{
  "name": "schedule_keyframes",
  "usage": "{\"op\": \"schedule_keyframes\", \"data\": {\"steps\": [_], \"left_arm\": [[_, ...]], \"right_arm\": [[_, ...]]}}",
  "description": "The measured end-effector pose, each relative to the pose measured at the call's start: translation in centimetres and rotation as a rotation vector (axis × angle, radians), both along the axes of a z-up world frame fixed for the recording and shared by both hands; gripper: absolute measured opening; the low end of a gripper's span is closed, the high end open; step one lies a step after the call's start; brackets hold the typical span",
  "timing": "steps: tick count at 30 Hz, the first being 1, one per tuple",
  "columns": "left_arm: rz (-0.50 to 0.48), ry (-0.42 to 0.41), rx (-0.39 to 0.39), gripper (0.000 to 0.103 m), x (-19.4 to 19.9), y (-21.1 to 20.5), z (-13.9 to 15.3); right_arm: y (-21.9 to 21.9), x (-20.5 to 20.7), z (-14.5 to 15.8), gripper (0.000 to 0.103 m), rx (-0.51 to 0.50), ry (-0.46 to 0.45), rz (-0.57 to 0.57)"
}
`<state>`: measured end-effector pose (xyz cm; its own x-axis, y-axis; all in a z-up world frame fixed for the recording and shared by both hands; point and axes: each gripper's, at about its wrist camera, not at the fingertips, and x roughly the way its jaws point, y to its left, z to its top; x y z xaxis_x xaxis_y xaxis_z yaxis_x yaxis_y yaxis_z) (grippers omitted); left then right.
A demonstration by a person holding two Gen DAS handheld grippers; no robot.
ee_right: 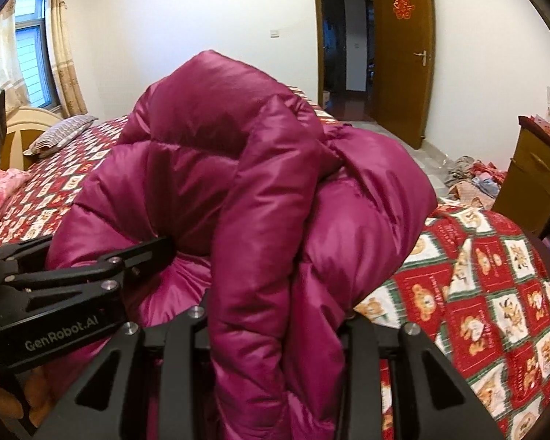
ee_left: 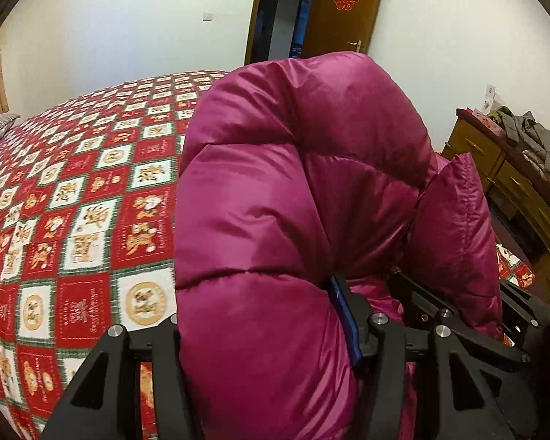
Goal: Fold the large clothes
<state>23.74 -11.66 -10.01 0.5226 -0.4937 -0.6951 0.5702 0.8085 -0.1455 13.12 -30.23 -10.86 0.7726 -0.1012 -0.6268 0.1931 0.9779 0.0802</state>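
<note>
Nearest the lenses, both grippers are clamped on the magenta puffer jacket (ee_left: 297, 190): left gripper (ee_left: 271, 344) has a fat quilted roll stuffed between its jaws, right gripper (ee_right: 275, 333) is pinching a bunched fold the same way, so both are clenched on fabric afaict. They sit just beside each other, each one showing at the edge of the other's cam. The jacket itself is held up off the bed (ee_left: 73, 198), billowing above the jaws w/ the rest drooping down toward the checked red bedspread right under it. Past the jacket, on the bed's head end, there's a striped pillow (ee_right: 60, 134), then a wooden dresser (ee_right: 535, 179) off to the jacket's right w/ clothes piled on it, and furthest back an open door (ee_right: 403, 51). Risk imo: that nylon shell is slick and puffy, so a thick wad can squirm out of the jaws mid-lift, or trapped air makes the fold spring back open and go lopsided bc the two grips are so close together
</note>
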Motion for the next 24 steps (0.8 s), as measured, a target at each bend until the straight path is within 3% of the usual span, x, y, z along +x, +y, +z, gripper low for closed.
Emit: {"op": "schedule_keyframes", "data": {"steps": [11, 24], "left_arm": [[0.033, 0.09, -0.022, 0.055, 3.0, -2.0, -1.6], [0.109, 0.214, -0.004, 0.055, 7.3, -3.4, -5.0]], "right_arm": [[-2.5, 1.7, 0.1, 0.035, -0.059, 0.035, -0.012], [-4.6, 5.8, -2.2, 0.034, -0.061, 0.122, 0.021]]}}
